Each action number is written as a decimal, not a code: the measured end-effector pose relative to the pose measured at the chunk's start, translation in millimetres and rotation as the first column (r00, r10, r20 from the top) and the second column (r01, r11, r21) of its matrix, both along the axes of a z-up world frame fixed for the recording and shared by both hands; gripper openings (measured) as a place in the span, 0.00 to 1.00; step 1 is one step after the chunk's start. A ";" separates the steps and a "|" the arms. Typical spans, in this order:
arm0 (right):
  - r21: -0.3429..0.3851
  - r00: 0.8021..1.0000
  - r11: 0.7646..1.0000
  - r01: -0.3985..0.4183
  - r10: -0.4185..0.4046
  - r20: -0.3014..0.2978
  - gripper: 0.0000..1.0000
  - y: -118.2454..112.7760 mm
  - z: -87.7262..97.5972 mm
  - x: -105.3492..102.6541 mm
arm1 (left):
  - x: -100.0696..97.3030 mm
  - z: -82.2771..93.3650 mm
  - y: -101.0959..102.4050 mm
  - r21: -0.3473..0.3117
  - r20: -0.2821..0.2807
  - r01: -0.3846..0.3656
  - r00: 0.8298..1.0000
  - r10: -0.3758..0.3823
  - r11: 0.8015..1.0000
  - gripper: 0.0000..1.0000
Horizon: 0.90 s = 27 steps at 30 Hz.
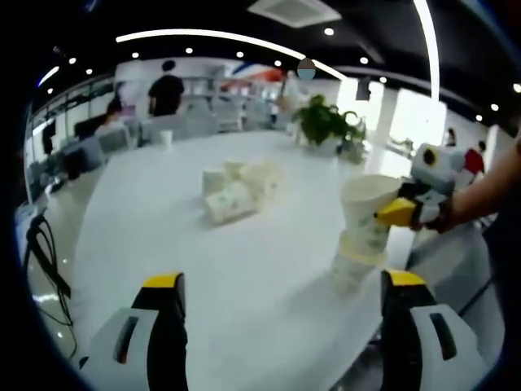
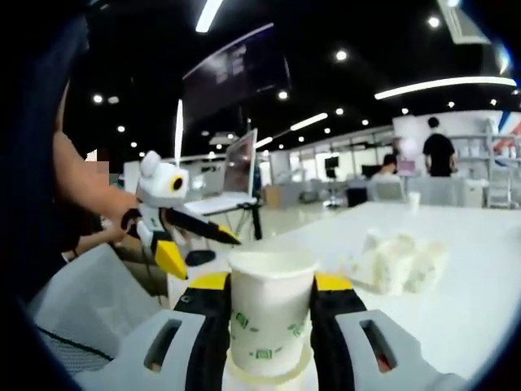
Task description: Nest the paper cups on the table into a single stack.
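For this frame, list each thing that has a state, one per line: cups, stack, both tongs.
Left tongs: open, empty, above the table.
Right tongs: shut on a cup, upright.
Cup: seated in the top of the stack, not fully down.
Stack: upright near the table edge.
Loose cups: clustered mid-table, most on their sides, unstacked.
Far cup: upright, alone.

Open office, dark ceiling with strip lights (image 1: 203, 36), white table (image 1: 163, 236), potted plant (image 1: 321, 120), laptop (image 2: 236, 175).
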State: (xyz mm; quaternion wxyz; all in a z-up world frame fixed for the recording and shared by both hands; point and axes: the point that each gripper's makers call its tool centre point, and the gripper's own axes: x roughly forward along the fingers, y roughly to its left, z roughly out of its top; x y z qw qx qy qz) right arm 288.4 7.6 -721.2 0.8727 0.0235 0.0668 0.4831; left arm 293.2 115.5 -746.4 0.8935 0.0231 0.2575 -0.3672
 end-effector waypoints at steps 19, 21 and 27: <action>-0.084 0.999 0.996 -0.010 0.006 -0.043 0.38 3.9 -30.2 -8.2 | -2.9 -3.8 -1.5 -0.004 -0.011 0.000 1.000 0.000 1.000 0.98; -0.104 0.999 0.995 -0.011 0.006 -0.049 0.39 3.4 -34.8 -8.0 | -2.9 -4.4 -1.4 -0.003 -0.013 0.000 1.000 0.000 1.000 0.98; -0.141 0.997 0.990 -0.025 0.014 -0.073 0.40 4.8 -45.1 -13.0 | -3.3 -5.5 -3.1 -0.008 -0.018 0.003 1.000 -0.003 1.000 0.98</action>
